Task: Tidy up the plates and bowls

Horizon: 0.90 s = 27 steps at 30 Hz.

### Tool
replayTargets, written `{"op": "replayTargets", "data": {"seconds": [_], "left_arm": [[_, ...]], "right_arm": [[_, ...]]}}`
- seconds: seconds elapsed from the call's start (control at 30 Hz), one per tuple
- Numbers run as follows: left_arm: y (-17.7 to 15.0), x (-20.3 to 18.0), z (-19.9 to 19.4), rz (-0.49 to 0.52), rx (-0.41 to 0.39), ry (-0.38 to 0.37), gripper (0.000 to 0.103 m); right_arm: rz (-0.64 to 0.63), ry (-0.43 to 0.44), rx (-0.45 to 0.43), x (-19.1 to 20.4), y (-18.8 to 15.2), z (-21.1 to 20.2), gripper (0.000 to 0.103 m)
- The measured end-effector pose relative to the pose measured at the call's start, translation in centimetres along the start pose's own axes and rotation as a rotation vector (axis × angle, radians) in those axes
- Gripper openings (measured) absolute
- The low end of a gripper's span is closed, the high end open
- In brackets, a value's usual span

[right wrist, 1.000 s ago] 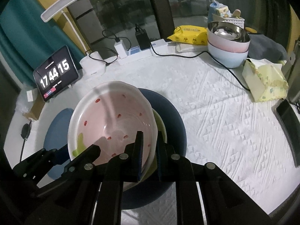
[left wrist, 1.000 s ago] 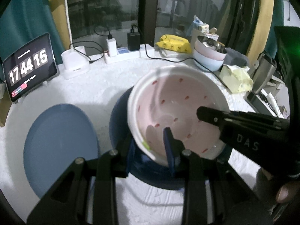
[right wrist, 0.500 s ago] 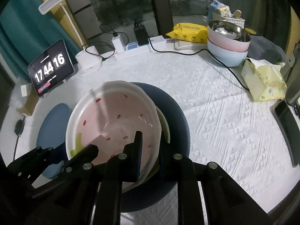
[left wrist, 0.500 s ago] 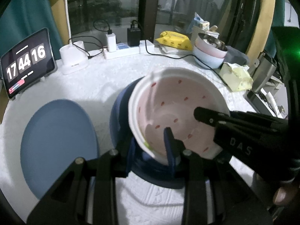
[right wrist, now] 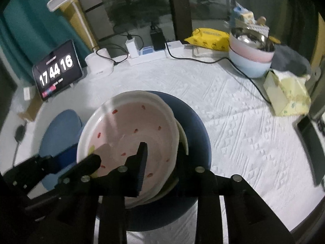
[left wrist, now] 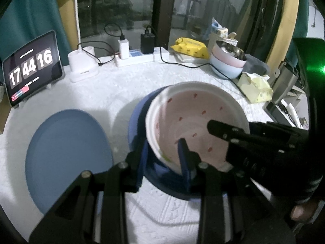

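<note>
A pink plate with red spots (left wrist: pixel 195 122) (right wrist: pixel 130 130) lies on a yellow-green plate (right wrist: pixel 183 140), both inside a big dark blue plate (left wrist: pixel 138 120) (right wrist: pixel 195 122) on the white cloth. My left gripper (left wrist: pixel 163 145) is shut on the pink plate's near rim, one pad inside and one outside. From the other side, the jaws of my right gripper (right wrist: pixel 161 148) are opening. The rim stands between them, and the pads no longer press it. A light blue plate (left wrist: pixel 67 158) (right wrist: pixel 61 128) lies to the left.
Stacked bowls (left wrist: pixel 227 65) (right wrist: pixel 251 61) stand at the back right, next to a tissue pack (left wrist: pixel 256 85) (right wrist: pixel 286 93). A black cable (right wrist: pixel 243 75) runs across the cloth from a power strip (left wrist: pixel 138 58). A clock tablet (left wrist: pixel 30 67) and lamp base (left wrist: pixel 83 67) stand back left.
The right gripper's jaws, clamped on the pink plate's rim before, have spread apart. The left gripper keeps its grip and place.
</note>
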<state>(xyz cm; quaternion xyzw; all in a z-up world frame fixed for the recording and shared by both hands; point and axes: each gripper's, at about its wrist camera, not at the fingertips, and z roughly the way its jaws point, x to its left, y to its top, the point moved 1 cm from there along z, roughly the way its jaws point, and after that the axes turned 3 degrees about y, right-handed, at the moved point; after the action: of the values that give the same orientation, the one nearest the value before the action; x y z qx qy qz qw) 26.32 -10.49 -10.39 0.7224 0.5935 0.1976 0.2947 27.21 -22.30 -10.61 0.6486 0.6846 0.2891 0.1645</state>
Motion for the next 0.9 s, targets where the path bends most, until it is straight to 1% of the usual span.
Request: {"op": "replayTargets", "data": {"seconds": [0.3,0.43,0.6,0.63,0.67,0.7,0.8,0.9], "left_arm": [[-0.1,0.2,-0.1,-0.001,0.003,-0.016,0.032],[0.0,0.5,-0.2,0.0,-0.006,-0.016,0.032],[0.0,0.6,-0.3,-0.005,-0.011,-0.016,0.032],[0.1,0.6,-0.4,-0.005,-0.012,-0.015,0.032],[0.1,0.6,-0.5,-0.006,-0.013,-0.016,0.032],[0.1,0.6,-0.6,-0.005,-0.018,-0.023,0.032],[0.3,0.8,-1.1,-0.01,-0.028,-0.024,0.032],[0.5,1.4,-1.6,-0.021,-0.043,-0.018,0.032]], "right_arm": [[-0.061,-0.041,0.006,0.7,-0.2,-0.2,0.031],[-0.013,0.017,0.009,0.2,0.1,-0.6,0.039],[0.009,0.055,0.011,-0.1,0.2,-1.1,0.044],[0.012,0.055,0.005,-0.1,0.3,-1.4,0.047],[0.011,0.04,-0.009,-0.1,0.3,-1.8,0.054],[0.01,0.039,-0.023,-0.1,0.4,-2.2,0.057],[0.0,0.061,-0.023,-0.3,0.5,-2.6,0.058],[0.012,0.058,-0.047,-0.8,0.4,-3.2,0.058]]}}
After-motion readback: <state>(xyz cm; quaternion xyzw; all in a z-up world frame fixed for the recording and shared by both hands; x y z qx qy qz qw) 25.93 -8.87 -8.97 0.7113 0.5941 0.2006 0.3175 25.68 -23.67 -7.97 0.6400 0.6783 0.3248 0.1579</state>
